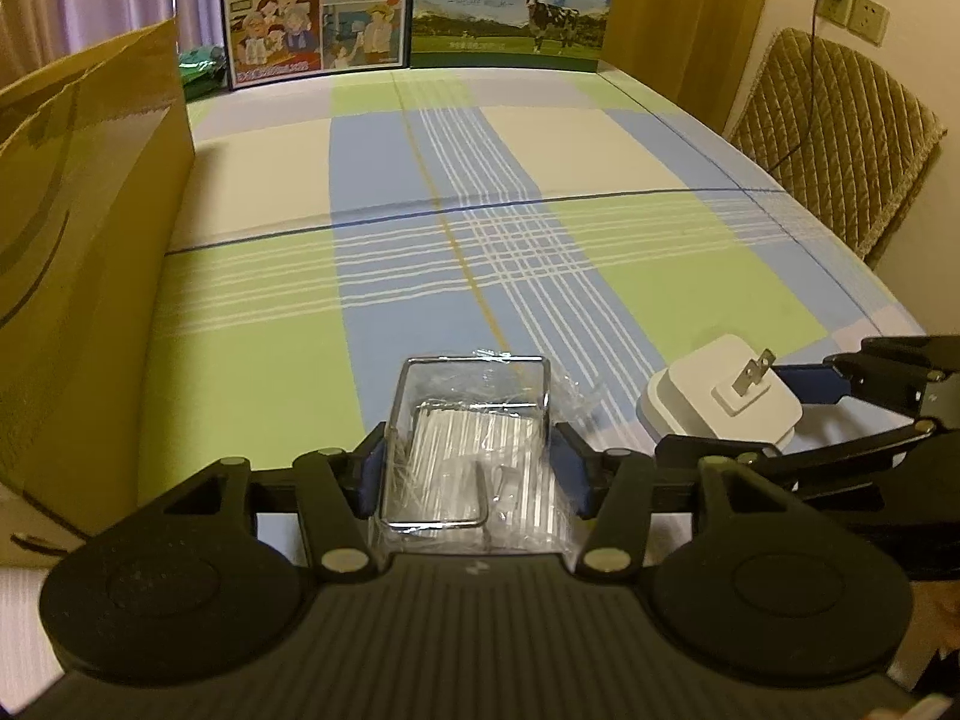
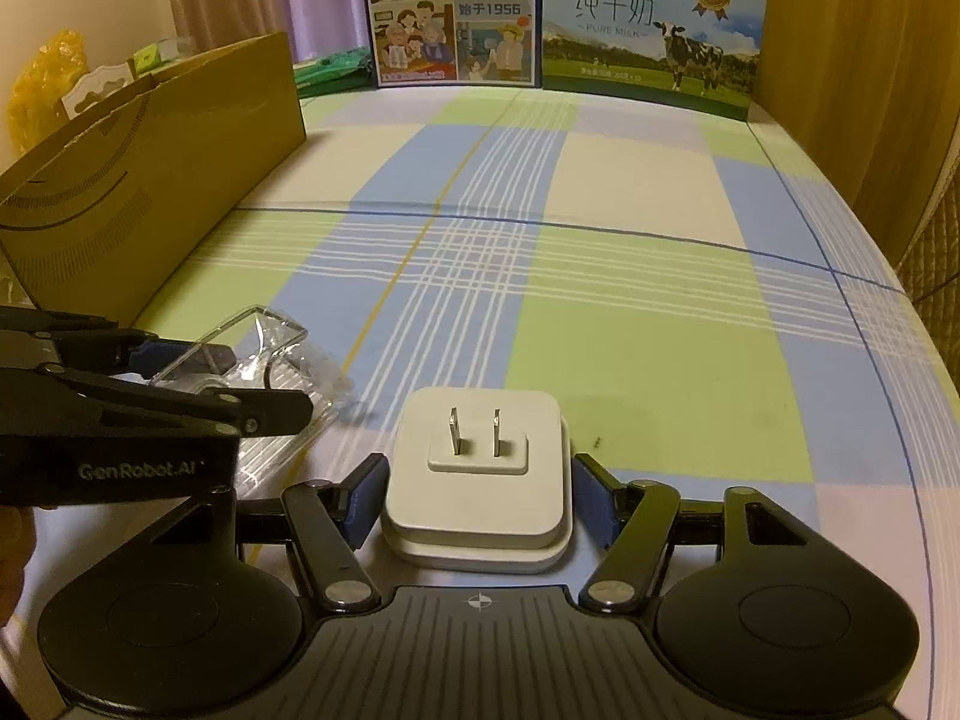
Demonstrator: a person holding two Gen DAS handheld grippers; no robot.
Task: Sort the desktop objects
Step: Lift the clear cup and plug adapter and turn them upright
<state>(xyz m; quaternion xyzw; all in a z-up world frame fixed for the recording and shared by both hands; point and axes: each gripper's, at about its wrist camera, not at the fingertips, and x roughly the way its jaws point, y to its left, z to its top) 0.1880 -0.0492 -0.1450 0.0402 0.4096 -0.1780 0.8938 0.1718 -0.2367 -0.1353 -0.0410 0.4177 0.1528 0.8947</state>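
In the left wrist view, my left gripper (image 1: 471,474) is shut on a clear plastic packet (image 1: 474,420) with a bent metal wire holder inside; its blue pads press both sides. The packet sits low over the near edge of the plaid tablecloth (image 1: 480,210). To its right, a white wall charger (image 1: 708,396) lies prongs up between the fingers of my right gripper (image 1: 750,420). The right wrist view shows my right gripper (image 2: 478,498) shut on that charger (image 2: 474,420), with the left gripper (image 2: 240,378) and the packet (image 2: 276,330) at the left.
A long brown cardboard box (image 1: 90,240) runs along the table's left side. Two milk cartons (image 1: 318,12) (image 1: 516,6) stand upright at the far edge, with a green packet (image 1: 201,63) beside them. A quilted chair (image 1: 840,132) is off the right edge.
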